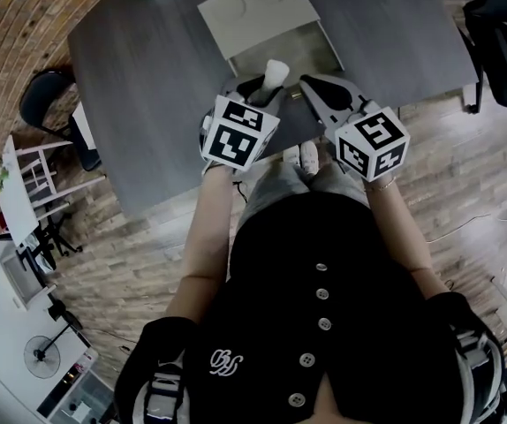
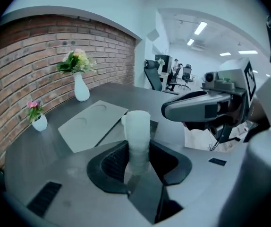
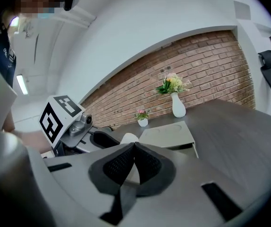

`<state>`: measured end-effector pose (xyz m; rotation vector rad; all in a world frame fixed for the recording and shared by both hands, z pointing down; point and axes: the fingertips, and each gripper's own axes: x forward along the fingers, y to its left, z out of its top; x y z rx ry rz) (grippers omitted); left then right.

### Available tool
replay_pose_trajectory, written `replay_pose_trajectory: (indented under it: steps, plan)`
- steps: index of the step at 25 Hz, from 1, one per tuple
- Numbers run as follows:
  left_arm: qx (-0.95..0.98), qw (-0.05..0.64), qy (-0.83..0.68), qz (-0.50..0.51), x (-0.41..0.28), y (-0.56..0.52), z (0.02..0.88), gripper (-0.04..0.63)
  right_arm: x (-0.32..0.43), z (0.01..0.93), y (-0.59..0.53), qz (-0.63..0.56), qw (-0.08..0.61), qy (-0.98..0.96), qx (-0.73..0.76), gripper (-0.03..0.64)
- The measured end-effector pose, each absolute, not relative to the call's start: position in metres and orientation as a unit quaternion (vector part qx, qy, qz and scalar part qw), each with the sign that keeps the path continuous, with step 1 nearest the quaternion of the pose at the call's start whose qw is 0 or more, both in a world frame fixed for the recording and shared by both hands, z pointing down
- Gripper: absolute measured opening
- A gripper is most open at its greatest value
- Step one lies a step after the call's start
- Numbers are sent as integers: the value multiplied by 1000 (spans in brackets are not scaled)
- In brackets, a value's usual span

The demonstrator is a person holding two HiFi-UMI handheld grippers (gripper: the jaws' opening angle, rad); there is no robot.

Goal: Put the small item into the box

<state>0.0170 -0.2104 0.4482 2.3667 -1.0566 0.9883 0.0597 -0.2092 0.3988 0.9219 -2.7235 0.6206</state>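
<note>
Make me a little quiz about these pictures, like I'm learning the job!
1. True or false: the left gripper is holding the white item.
2. The right gripper has its jaws: A wide apart, B closed together and empty, C gripping a pen.
3. How many flower vases stand by the brick wall?

Key: 1 true; 2 B; 3 two.

even, soft indoor light from ceiling strips (image 2: 200, 28), heavy fisheye bending and dark corners, mild blur
</note>
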Motion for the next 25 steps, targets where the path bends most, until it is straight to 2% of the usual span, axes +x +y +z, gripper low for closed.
replay_pose_trajectory:
  steps: [17,25]
  plan:
    - [770,37,-219,598,21,-276,541,133,91,437,-256,246,111,-893,361,3]
    - [758,24,-173,628,35,-277,568,137,101,451,-253,267,106,-883,371,3]
